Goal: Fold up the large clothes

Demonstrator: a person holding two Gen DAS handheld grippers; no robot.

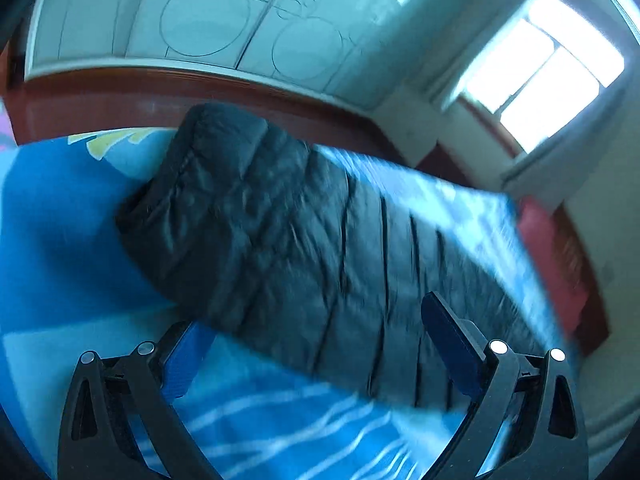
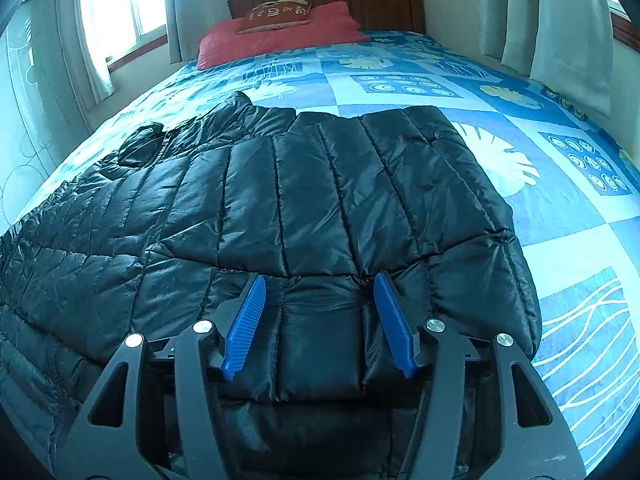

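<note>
Nearest my right-hand lens: right gripper (image 2: 320, 300), blue ribbed pads (image 2: 245, 322) set apart with a puffed band of the black quilted jacket (image 2: 280, 200) rising between them; whether the pads actually press on that band I cannot tell, since the fabric fills the gap without clearly being pinched. Jacket, one item: large, shiny, stitched in channels, spread flat across the bed's blue patchwork cover (image 2: 560, 208), its bulk running from the near edge toward the left of the right wrist view, one part folded over on top. Left gripper (image 1: 316, 326): jaws spread wide, nothing between them, hovering above the cover at the jacket's (image 1: 280, 220) near edge; this view is smeared by motion blur and tilted. Bedding, far end: red pillow (image 2: 280, 40), with a smaller dark red embroidered cushion (image 2: 276, 14) on top, against a brown wooden headboard (image 2: 380, 4). Surroundings: window (image 2: 120, 4) with pale curtains at left of the bed, a second curtain (image 2: 568, 32) at right; pale wardrobe doors (image 1: 208, 20) with circle outlines behind a wooden footboard (image 1: 160, 96) in the left wrist view.
</note>
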